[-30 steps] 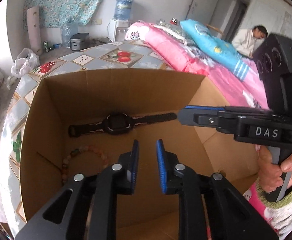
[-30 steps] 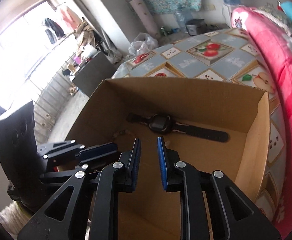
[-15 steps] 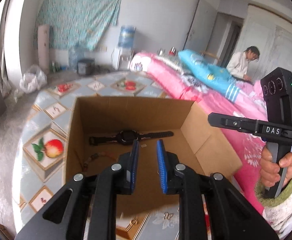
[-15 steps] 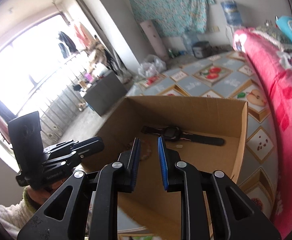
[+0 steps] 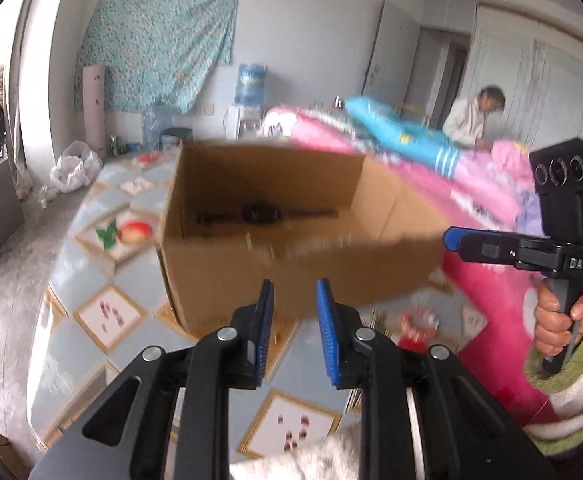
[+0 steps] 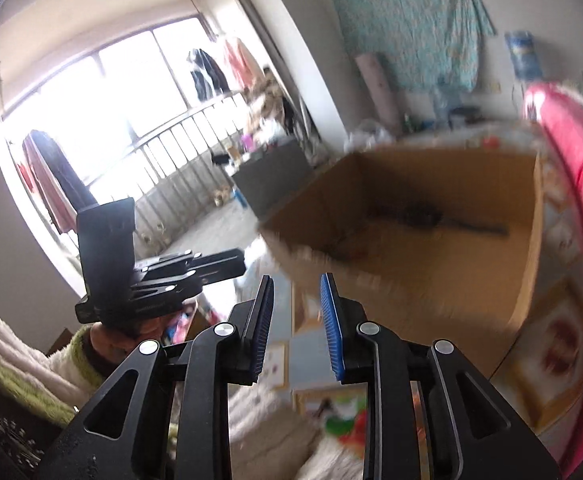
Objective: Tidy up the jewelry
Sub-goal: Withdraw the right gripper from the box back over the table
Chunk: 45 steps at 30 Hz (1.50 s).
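Both claws have drawn back out of the cardboard box, which now sits farther off than a second ago.

Left claw (image 5: 293, 322): blue pads parted and opening, nothing between them, hanging over the fruit-patterned desk (image 5: 71, 280) in front of the cardboard box (image 5: 275, 268). The black watch (image 5: 259, 213) lies flat on the box floor by the far wall; a bracelet is not visible from here. Right claw (image 6: 295, 320): likewise opening and empty, short of the box's near rim. To do the next pick well, I judge: slow down, since both views are blurred, and look for remaining jewelry on the desk.
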Tool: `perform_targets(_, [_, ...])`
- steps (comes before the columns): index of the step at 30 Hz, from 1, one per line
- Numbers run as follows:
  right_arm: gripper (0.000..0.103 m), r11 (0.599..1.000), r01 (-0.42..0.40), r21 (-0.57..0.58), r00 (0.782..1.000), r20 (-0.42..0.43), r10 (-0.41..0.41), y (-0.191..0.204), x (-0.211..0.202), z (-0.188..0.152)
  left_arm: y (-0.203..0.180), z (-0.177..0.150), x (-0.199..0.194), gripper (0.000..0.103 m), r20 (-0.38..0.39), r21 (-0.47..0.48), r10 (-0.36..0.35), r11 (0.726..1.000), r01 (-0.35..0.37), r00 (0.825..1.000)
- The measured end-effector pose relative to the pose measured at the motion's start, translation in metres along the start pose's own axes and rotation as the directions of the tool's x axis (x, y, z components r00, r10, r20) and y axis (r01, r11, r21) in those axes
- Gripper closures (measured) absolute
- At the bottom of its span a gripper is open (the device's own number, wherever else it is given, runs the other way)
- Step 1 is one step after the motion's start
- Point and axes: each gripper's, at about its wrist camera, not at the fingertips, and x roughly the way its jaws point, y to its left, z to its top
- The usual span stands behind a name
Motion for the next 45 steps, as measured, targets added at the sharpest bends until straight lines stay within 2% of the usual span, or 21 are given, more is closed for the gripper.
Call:
perform_targets(3, [0.078,0.999,0.023,0.047,0.998,-0.054,-0.02,-0.005,0.02,-0.018,-0.007,-0.018,0.025,0.082,-0.049,0.054,0.052,0.997,-0.05,0.997])
perform_targets(6, [0.077,0.994,0.016,0.111,0.995,-0.096,-0.005,-0.012,0.038,-0.035,-0.01,-0.034,0.051,0.082,-0.094,0.12,0.114,0.987,-0.102,0.989])
perform_targets(10, [0.077,0.989,0.006,0.147,0.993,-0.118,0.011,-0.015,0.052,-0.042,-0.004,-0.042,0.073,0.082,-0.124,0.177,0.148,0.976,-0.125,0.981])
perform_targets(17, [0.077,0.985,-0.004,0.172,0.991,-0.127,0.026,-0.022,0.057,-0.04,0.006,-0.043,0.097,0.082,-0.146,0.205,0.138,0.973,-0.107,0.98])
perform_targets(32, [0.077,0.982,-0.009,0.186,0.99,-0.14,0.036,-0.025,0.053,-0.045,0.003,-0.039,0.105,0.083,-0.126,0.202,0.094,0.977,-0.068,0.987])
perform_targets(36, [0.077,0.982,0.0,0.189,0.991,-0.133,0.026,-0.025,0.05,-0.046,0.001,-0.04,0.105,0.092,-0.124,0.201,0.079,0.978,-0.053,0.989])
perform_targets(45, [0.077,0.991,0.092,0.092,0.989,-0.121,-0.08,-0.006,0.045,-0.045,-0.004,-0.042,0.105,0.092,-0.119,0.17,0.082,0.984,-0.061,0.99])
